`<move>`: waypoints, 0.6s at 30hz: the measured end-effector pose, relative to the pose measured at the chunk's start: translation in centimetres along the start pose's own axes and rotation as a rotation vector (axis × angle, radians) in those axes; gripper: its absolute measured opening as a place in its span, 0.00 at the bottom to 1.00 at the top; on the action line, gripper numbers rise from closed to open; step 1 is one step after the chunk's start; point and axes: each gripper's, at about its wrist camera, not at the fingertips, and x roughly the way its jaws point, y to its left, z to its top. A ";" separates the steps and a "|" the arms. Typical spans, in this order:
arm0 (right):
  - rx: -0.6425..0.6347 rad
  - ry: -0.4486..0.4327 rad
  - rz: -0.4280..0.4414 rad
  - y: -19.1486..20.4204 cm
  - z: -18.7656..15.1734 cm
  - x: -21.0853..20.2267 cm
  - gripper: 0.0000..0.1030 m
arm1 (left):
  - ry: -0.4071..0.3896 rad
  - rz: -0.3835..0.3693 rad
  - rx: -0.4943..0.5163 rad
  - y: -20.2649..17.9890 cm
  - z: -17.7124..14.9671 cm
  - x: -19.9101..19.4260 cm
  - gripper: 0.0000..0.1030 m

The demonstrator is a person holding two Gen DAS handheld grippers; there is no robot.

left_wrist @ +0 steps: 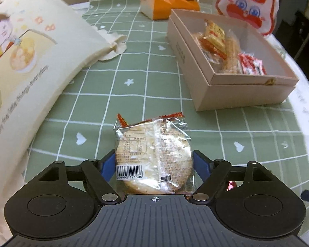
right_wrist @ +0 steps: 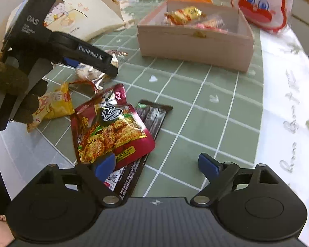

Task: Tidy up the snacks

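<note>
In the left wrist view, the left gripper [left_wrist: 153, 161] has its blue fingers [left_wrist: 108, 167] spread wide. A round rice cracker in a clear wrapper [left_wrist: 153, 154] sits between them at the bottom middle of the frame. The fingers are close beside the cracker, but they do not seem to squeeze it yet. The cracker lies on the green checked tablecloth [left_wrist: 134, 65].

The pink box [left_wrist: 245, 94] is at the upper right of that view. It already has some snacks inside, so the cracker probably belongs there too.

In the right wrist view, the right gripper [right_wrist: 156, 165] is let go as well, with nothing between its fingers. One blue finger hangs over the edge of a red snack pouch [right_wrist: 111, 131] at the lower left. A dark wrapped bar [right_wrist: 152, 115] lies half under the pouch. A yellow snack packet [right_wrist: 55, 105] and a crumpled silver wrapper [right_wrist: 92, 72] are at the left.

What could go wrong?

- The cracker wrapper is shiny and slippery. If the fingers close only on the loose plastic, the cracker could slide out on the way to the box.
- The cracker is thin and crisp. A hard squeeze could break it.
- The right gripper could grab the pouch and the bar together, because they overlap. One might then drop.
- The two grippers are near each other at the left of the right wrist view. They could bump if both go for the box at once.
</note>
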 end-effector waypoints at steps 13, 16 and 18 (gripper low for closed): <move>0.146 -0.096 -0.179 -1.9 3.9 2.5 0.75 | -0.065 -0.111 -0.130 1.7 -2.4 -5.3 0.79; 0.110 -0.077 -0.115 -0.4 3.3 2.5 0.75 | -0.067 -0.124 -0.166 2.2 -2.7 -5.9 0.79; 0.052 -0.063 -0.082 1.1 2.9 2.5 0.76 | -0.060 -0.140 -0.196 2.7 -2.8 -6.0 0.79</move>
